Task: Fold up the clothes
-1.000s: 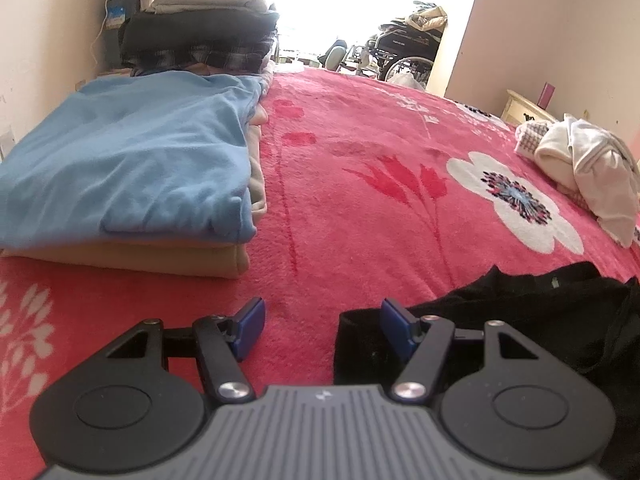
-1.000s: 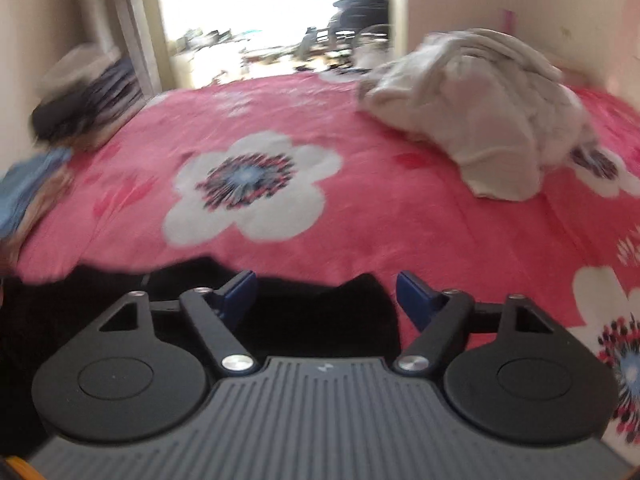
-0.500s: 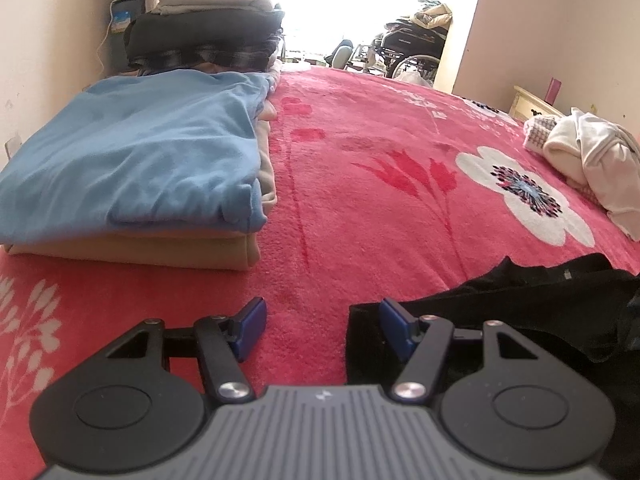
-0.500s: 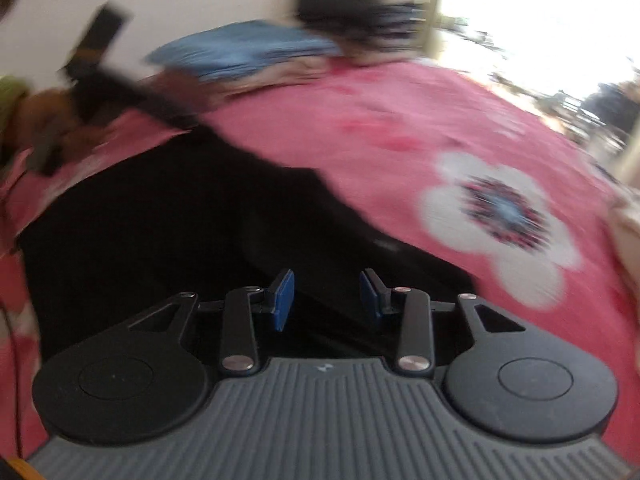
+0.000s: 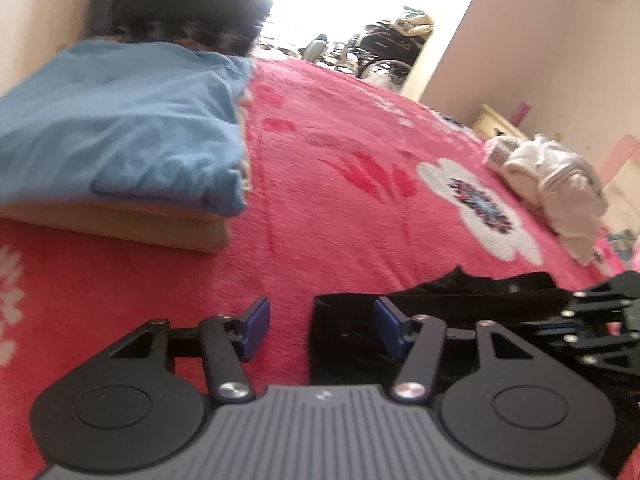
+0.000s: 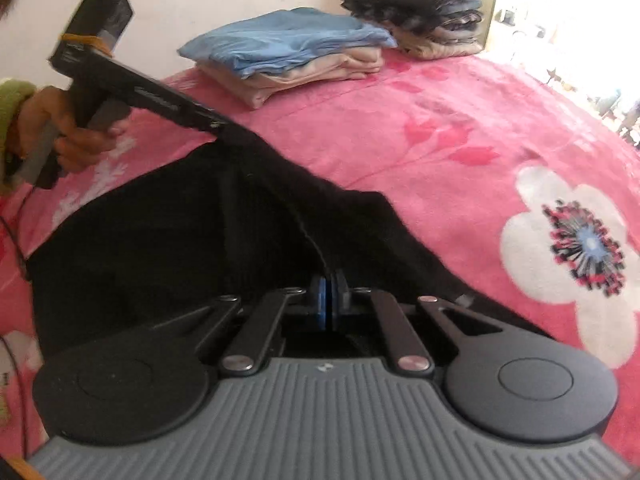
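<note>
Two blue-padded fingers of the left hand-held gripper (image 5: pixel 316 330) stand wide apart in the left wrist view, low over the pink flowered bed (image 5: pixel 340 184). One corner of the black garment (image 5: pixel 348 320) lies on the bed just in front of the right finger, and nothing is gripped between the pads. Left of it sits a folded blue shirt (image 5: pixel 120 144) on a folded tan piece (image 5: pixel 120 224), with a dark pile of clothes (image 5: pixel 188 12) behind them by the wall. A crumpled white heap (image 5: pixel 556 184) lies at the far right of the bed. The right hand-held gripper (image 5: pixel 560 330) shows at the right edge, on the black cloth.

In the right wrist view, that gripper (image 6: pixel 329 300) has its blue pads pressed together on a raised fold of the black garment (image 6: pixel 168 248), which spreads across the bed (image 6: pixel 440 128) toward the left. At the garment's far corner is the tip of the left hand-held gripper (image 6: pixel 216 124), held by the person's left hand (image 6: pixel 70 132); whether it touches the cloth is unclear. The blue shirt (image 6: pixel 288 40) and dark pile (image 6: pixel 412 4) lie beyond.
</note>
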